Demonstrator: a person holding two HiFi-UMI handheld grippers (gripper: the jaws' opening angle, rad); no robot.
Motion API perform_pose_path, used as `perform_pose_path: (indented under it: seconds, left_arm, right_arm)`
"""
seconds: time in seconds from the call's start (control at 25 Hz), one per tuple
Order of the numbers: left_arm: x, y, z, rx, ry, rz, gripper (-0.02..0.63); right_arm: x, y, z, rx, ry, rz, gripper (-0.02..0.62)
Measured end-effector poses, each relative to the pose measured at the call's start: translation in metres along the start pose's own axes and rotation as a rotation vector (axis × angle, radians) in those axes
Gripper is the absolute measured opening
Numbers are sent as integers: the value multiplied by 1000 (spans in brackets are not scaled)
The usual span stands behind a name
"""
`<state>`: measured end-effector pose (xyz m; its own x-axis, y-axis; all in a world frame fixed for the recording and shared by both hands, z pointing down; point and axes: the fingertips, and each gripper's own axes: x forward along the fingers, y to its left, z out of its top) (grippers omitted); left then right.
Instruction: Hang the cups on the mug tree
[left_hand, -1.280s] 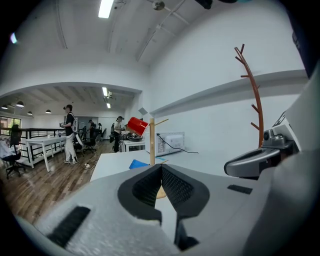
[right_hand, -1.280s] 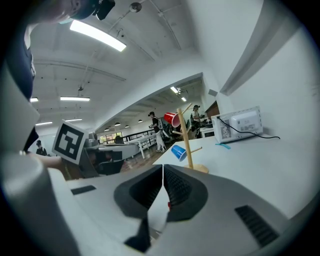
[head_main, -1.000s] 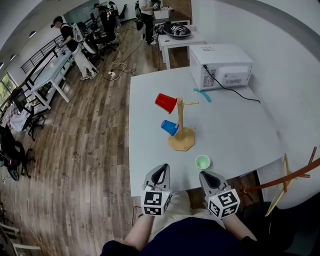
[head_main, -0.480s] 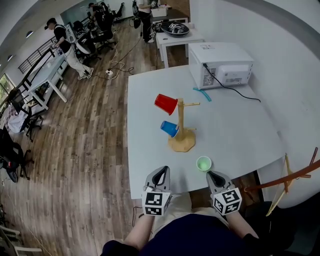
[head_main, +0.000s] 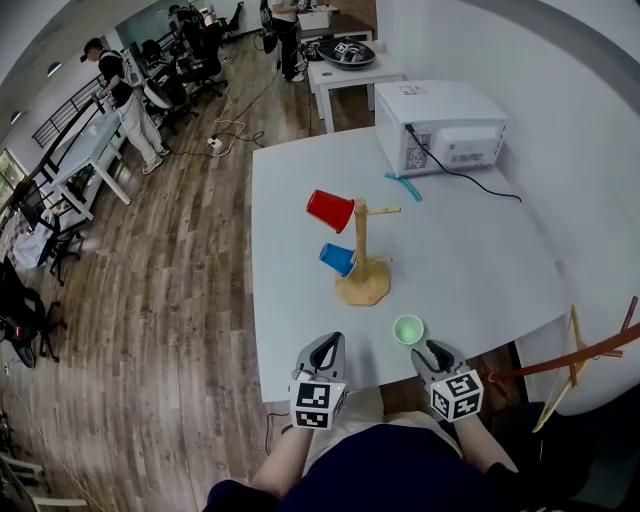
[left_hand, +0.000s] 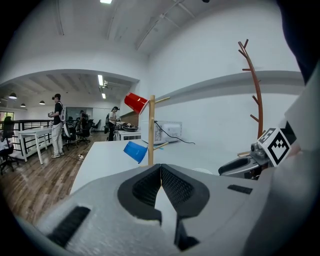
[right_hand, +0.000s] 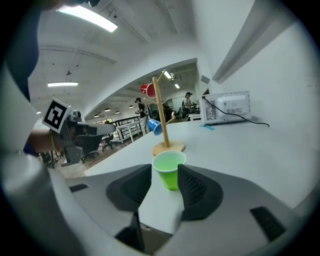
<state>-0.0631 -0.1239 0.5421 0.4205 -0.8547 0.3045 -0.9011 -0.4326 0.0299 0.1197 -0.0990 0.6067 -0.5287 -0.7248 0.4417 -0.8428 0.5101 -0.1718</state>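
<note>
While the right gripper (right_hand: 165, 172) has just been opening its jaws, I read them as roughly half apart. The green cup (head_main: 407, 328) stands upright in the gap, a pad on either side, and neither looks to be pressing on it. So nothing is held yet; this is the reach for the last cup.

The left gripper (left_hand: 160, 167) hangs beside it with its jaws fully together and nothing in them, off the near edge of the table (head_main: 470, 270).

The green cup sits near that edge, just nearer than the base of the mug tree (head_main: 361, 250) and to its right. On the tree, the red cup (head_main: 329, 210) and blue cup (head_main: 339, 258) already hang on the left-hand pegs, and the right-hand pegs are bare.

Next, I judge, I close gently on the thin wall, lift, tip the cup and slide it mouth-first over a free right peg.
</note>
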Motion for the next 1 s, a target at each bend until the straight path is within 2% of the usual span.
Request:
perform_pose_path:
  seconds: [0.24,0.48,0.76,1.0]
  left_arm:
    - [5,3,-2,-12,10,3,20]
    - [10,8,-1,-18,18,12,20]
    - [15,11,-2,-26,27,15,20]
    - [17,16,-3,-37,36,21,20]
  right_arm:
    - [14,-8,-27,-8,121,11,206]
    - [24,-15,-42,-6,203,11,227]
    - [43,-18,-52,-8,270,48,239]
    - [57,-26,-53,-31,301,30,256]
